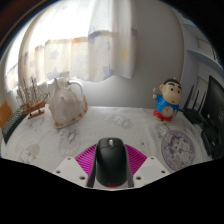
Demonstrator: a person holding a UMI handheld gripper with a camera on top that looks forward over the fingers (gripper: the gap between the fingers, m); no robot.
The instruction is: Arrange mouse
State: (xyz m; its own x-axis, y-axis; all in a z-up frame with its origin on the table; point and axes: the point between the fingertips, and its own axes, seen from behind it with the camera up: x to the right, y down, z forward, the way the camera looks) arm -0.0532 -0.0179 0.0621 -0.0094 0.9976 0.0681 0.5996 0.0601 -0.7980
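A black computer mouse [111, 160] sits between my gripper's two fingers, pointing away over the white table [115, 125]. The gripper [111, 168] is shut on the mouse. The magenta pads [84, 158] press on its left and right sides. The mouse hides the table directly beneath it, so I cannot tell whether it is resting on the table or lifted off it.
A white kettle-like pot [67, 102] stands at the far left, with a small wooden ship model [35, 98] beside it. A cartoon figurine [167, 100] stands at the far right. A round patterned disc [178, 146] lies at the near right, next to dark equipment [213, 112]. Curtains hang behind.
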